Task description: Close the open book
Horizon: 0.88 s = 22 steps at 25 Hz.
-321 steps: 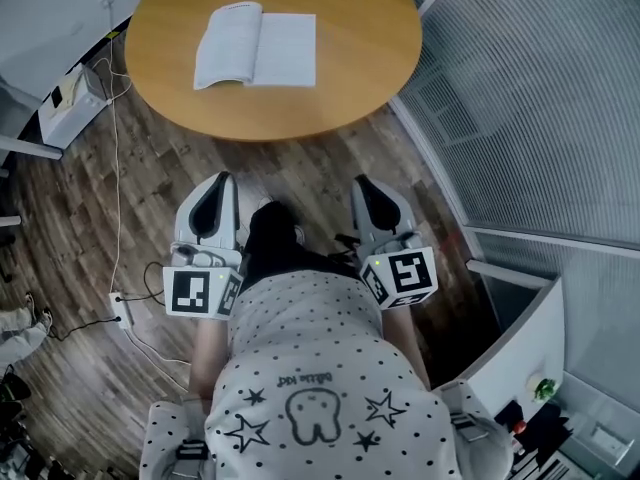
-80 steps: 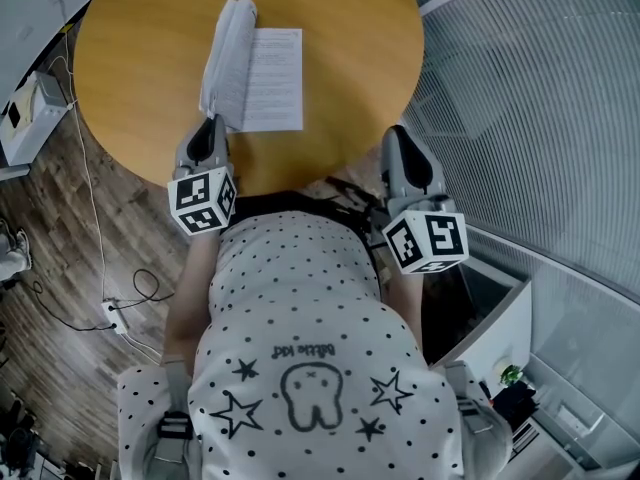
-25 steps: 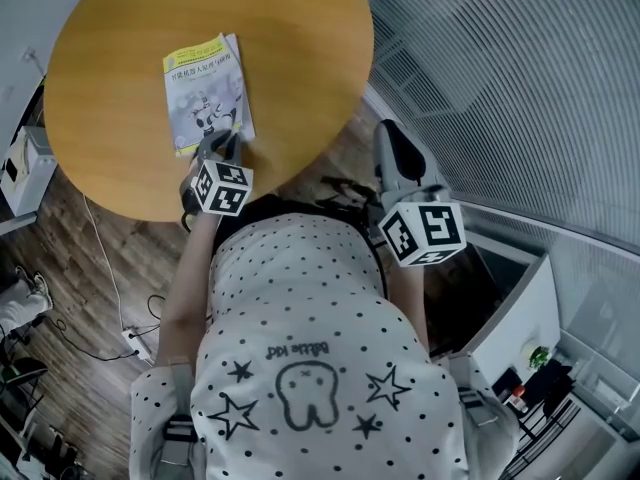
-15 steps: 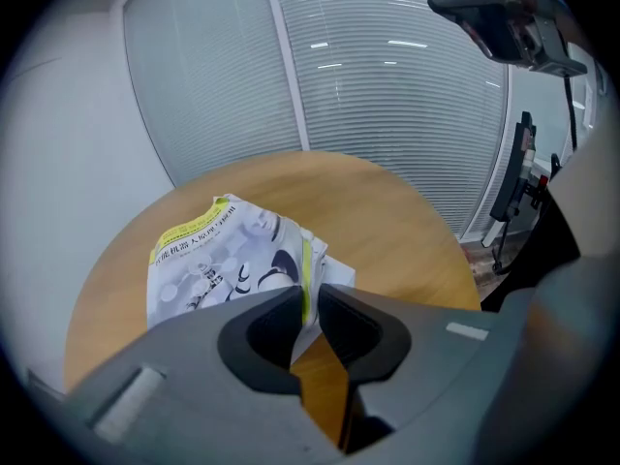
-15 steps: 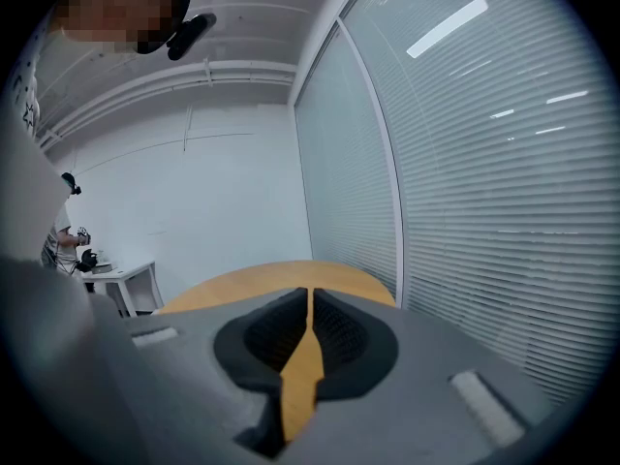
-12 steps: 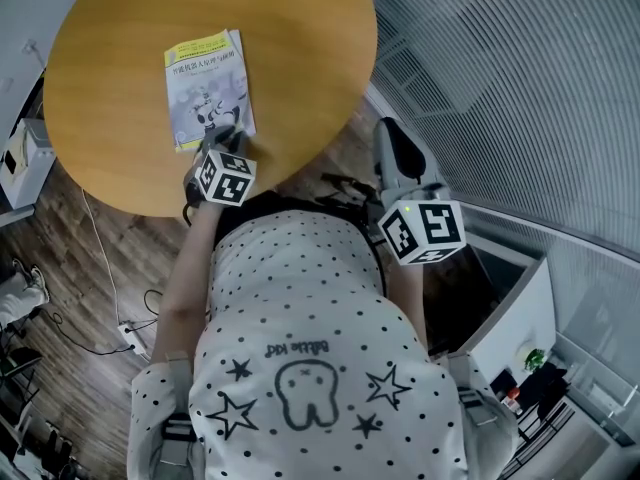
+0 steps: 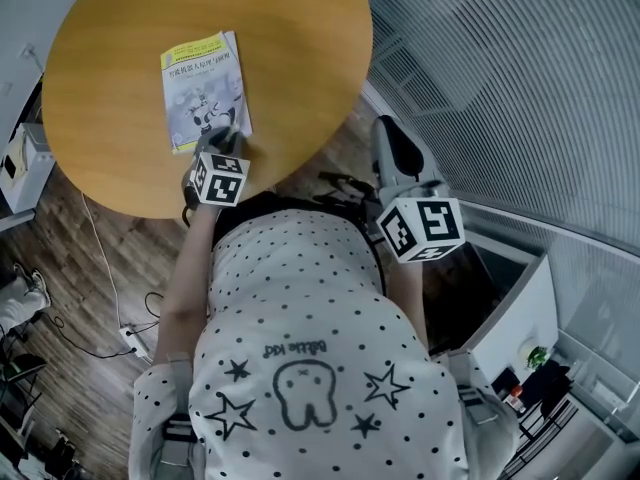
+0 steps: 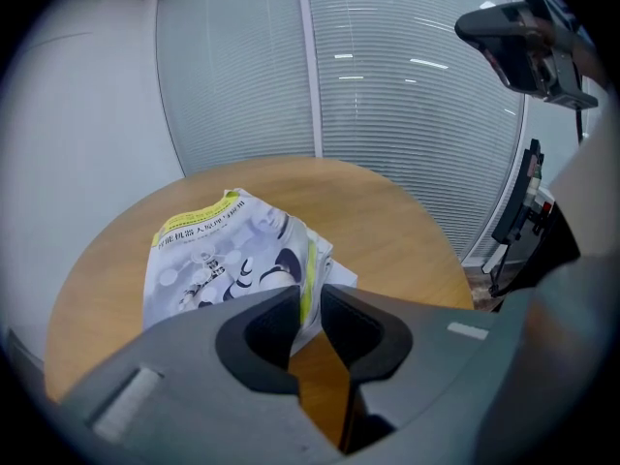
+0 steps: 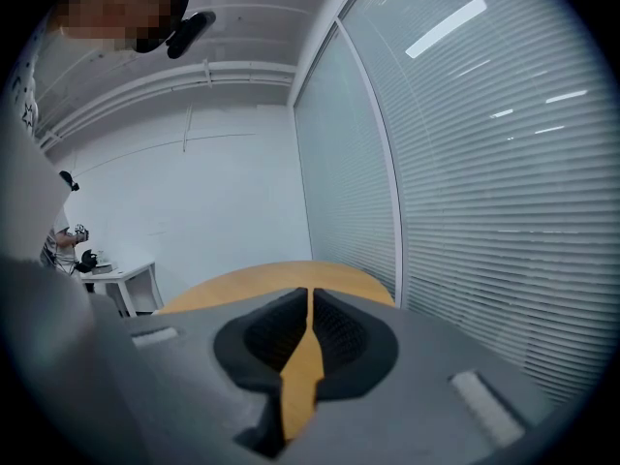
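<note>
Left tongs (image 8: 308, 294), jaws just opening, seemingly straddle the part-hidden book (image 8: 213, 260) corner.

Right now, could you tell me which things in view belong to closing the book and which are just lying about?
For the job:
- book, already closed on the round table
- left tool, jaws just opening, book's corner in the gap

Lying about:
- right tool, shut, empty, off the table
- white box on the floor
- white side table
</note>
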Available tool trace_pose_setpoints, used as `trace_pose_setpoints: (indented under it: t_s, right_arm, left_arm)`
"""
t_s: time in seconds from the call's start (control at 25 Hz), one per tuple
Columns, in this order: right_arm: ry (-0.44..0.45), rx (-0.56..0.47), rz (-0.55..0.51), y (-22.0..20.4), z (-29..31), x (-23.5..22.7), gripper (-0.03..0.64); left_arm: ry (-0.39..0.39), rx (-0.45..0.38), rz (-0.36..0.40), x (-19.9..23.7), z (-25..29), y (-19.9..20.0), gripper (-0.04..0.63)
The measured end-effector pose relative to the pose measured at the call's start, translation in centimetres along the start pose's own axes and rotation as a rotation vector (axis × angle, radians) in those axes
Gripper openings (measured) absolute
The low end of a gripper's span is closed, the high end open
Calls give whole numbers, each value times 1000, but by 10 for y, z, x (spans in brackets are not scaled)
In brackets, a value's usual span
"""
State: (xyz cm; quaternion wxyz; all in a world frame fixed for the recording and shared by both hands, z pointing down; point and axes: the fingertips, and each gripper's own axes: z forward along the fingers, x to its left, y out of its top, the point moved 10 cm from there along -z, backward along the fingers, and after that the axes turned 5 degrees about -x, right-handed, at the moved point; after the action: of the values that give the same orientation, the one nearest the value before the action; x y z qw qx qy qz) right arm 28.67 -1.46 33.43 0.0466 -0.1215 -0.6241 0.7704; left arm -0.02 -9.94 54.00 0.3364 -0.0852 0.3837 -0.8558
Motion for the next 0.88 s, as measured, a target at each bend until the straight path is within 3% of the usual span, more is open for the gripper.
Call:
trace_pose_setpoints:
  t_s: [0.12, 0.48, 0.88]
  right_arm:
    - [3, 1, -1, 1, 0, 0, 21]
    - [13, 5, -5, 2, 2, -1, 21]
    - [23, 5, -4, 0, 3, -1, 21]
  left_arm:
    - [-27, 3, -23, 0, 0, 0, 92]
    - [-82, -42, -62, -4, -5, -1, 283]
    - [-69, -75, -75, -2, -9, 3, 290]
